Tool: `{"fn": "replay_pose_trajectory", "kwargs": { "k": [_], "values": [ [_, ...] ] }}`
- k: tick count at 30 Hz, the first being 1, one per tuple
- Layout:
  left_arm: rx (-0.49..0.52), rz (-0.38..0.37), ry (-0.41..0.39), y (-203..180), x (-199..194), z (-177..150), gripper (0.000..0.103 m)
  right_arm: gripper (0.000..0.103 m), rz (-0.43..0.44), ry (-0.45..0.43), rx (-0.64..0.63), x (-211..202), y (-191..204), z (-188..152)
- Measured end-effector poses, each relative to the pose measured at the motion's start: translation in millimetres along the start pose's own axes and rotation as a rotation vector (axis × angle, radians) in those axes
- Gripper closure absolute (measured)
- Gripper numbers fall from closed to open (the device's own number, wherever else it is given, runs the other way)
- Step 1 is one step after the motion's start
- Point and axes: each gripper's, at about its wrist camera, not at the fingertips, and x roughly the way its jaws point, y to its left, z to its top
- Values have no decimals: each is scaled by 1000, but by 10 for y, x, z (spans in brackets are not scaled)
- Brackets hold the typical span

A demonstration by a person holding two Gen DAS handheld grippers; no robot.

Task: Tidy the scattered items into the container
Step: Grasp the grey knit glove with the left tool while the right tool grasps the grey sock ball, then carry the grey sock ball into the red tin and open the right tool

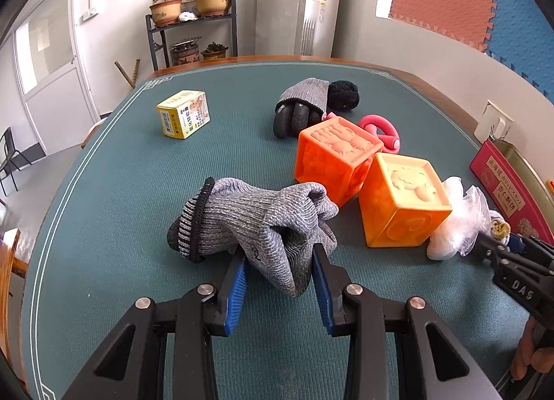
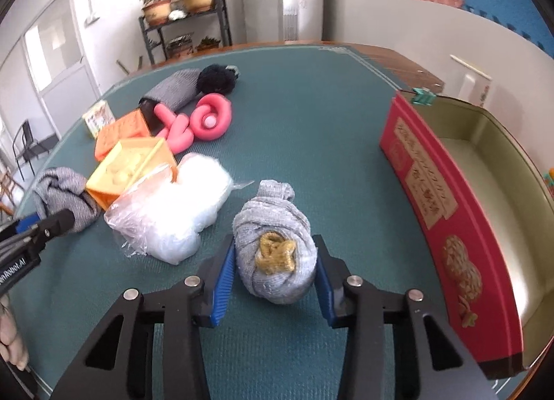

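Observation:
My left gripper (image 1: 278,263) is shut on a crumpled grey glove (image 1: 256,223) at the near middle of the green table. My right gripper (image 2: 275,258) is shut on a rolled grey sock bundle (image 2: 277,244) with a mustard patch, held just left of the red tin container (image 2: 450,213), whose olive inside is bare. In the left wrist view the right gripper (image 1: 484,244) shows at the right edge beside the tin (image 1: 502,178). In the right wrist view the left gripper (image 2: 52,223) and glove (image 2: 62,195) show at the left.
Two orange embossed cubes (image 1: 336,157) (image 1: 401,199), a pink foam twist (image 2: 204,119), a clear plastic bag (image 2: 173,213), a second grey glove with black fingers (image 1: 301,102), a black knit ball (image 1: 342,93) and a yellow box (image 1: 183,114) lie on the table.

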Motion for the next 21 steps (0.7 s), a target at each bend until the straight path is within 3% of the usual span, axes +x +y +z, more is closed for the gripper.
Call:
{"fn": "replay_pose_trajectory", "kwargs": {
  "k": [9,21],
  "values": [
    [31,10,-11,-109,-33,-20,66,58,-35,-87,35,-397,-137,-173],
    [91,50,-45,-506,-185,31,66,58,-95,-251,151,-1056,-783,-257]
  ]
}}
